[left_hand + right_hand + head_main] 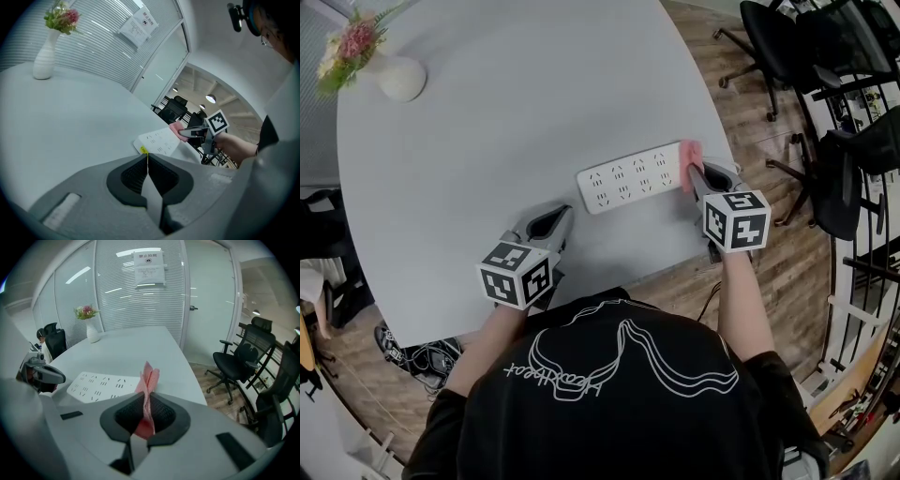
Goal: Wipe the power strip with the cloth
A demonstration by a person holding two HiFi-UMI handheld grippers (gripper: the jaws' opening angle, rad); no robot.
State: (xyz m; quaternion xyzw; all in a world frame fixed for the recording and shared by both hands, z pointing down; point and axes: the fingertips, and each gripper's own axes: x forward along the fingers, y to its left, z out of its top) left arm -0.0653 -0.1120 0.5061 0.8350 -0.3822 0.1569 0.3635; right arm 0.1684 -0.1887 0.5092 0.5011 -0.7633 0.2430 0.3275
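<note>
right gripper (pixel 146 399): jaws clamped on the pink cloth (pixel 149 378)
cloth: right at the power strip's (pixel 630 178) 3 o'clock end
left gripper (pixel 146 158): jaws closed, empty, strip off at 2 o'clock

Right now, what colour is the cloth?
Pink. The cloth shows best in the right gripper view.
</note>
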